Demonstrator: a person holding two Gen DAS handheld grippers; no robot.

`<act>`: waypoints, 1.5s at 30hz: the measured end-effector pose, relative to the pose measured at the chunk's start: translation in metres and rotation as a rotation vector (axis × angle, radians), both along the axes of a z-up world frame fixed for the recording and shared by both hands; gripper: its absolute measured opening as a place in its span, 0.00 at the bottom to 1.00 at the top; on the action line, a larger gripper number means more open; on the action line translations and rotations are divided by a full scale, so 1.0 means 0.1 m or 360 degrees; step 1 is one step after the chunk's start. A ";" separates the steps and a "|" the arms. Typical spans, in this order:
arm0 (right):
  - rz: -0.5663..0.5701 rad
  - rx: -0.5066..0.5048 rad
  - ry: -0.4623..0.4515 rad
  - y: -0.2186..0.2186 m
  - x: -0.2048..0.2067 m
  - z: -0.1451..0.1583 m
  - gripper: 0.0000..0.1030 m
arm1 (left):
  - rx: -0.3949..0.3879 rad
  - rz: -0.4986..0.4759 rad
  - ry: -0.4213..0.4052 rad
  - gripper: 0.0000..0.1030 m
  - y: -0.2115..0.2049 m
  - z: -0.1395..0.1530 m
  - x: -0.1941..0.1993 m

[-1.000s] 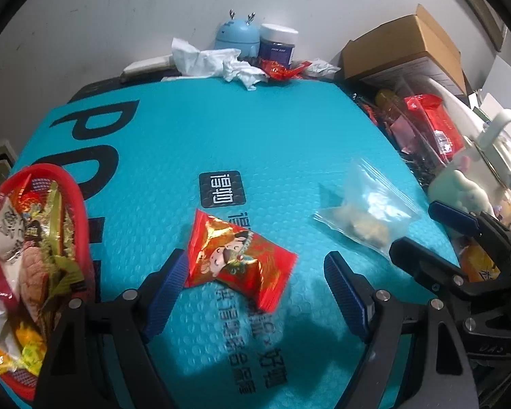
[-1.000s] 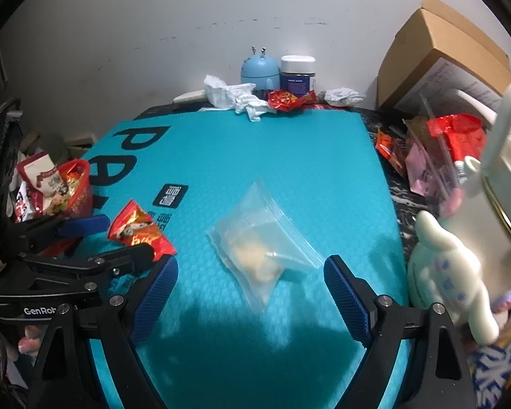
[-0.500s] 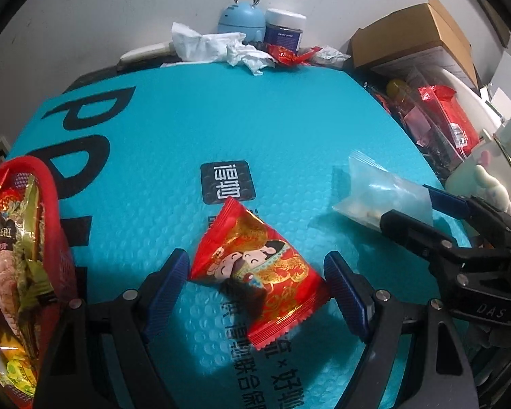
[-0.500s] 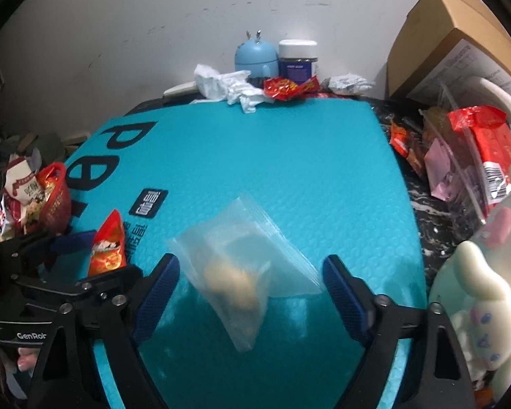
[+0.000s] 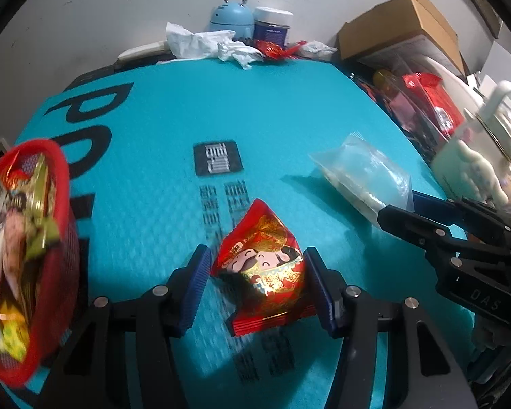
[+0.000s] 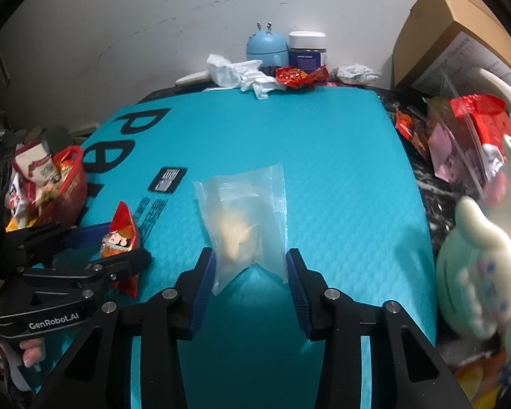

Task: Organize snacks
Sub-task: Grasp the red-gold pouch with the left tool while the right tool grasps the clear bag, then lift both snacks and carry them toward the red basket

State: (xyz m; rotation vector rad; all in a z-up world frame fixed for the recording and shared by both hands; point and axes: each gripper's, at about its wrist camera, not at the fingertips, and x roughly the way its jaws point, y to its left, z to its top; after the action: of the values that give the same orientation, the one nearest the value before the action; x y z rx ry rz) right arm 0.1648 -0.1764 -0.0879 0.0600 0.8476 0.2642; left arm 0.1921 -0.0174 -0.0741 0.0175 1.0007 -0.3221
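Snack packet (image 5: pixel 265 266), red foil with gold print and a cartoon figure face, crimped seam at its near end, sits between the blue ribbed pads of the left claw (image 5: pixel 258 284). Both pads press its sides; the foil bulges between them: clenched on the packet. In the right wrist view the same packet (image 6: pixel 121 238) stands on edge inside that claw (image 6: pixel 114 243), over the teal mat (image 6: pixel 289 143).

Clear bag (image 6: pixel 245 225), transparent plastic with a sealed strip along its right edge and pale yellowish pieces inside, lies between the pads of the right claw (image 6: pixel 251 271). Pads meet the bag's lower corners and the film is gathered between them: grasping the bag. From the left wrist view the bag (image 5: pixel 364 177) looks puffed, its near end caught in the right claw (image 5: pixel 400 209). Whether it is off the mat, cannot tell.

Red mesh basket (image 5: pixel 63 184) at the left edge of the mat holds mixed wrappers in green, yellow, white and red. It stands left of the red packet, apart from it.

Far edge of the bench: crumpled white tissue (image 6: pixel 238 73), blue round gadget (image 6: pixel 267 49), dark jar with white lid (image 6: pixel 306 51), another red wrapper (image 6: pixel 298 76). Right side: cardboard box (image 5: pixel 398 30), white plush toy (image 6: pixel 480 272).
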 end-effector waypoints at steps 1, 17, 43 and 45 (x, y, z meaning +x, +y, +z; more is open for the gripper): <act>-0.0003 0.0007 0.0008 -0.01 -0.06 0.00 0.40 | -0.0006 -0.0003 0.0010 0.53 0.00 0.01 -0.05; 0.0016 -0.0017 0.0085 -0.08 -1.10 0.02 0.40 | -0.0094 -0.0129 0.0114 0.53 -0.07 0.05 -0.93; 0.0115 -0.0056 0.0127 -0.03 -1.35 0.13 0.70 | -0.0034 -0.0155 0.0138 0.55 -0.12 0.03 -1.15; 0.0139 -0.0064 0.0133 0.00 -1.31 0.10 0.70 | -0.0032 -0.0159 0.0136 0.55 -0.11 0.03 -1.15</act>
State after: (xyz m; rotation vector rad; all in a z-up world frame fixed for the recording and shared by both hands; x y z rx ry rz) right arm 0.0335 -0.1766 -0.0774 -0.0034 0.9393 0.3283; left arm 0.0775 -0.0285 -0.0714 0.0355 1.0833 -0.4270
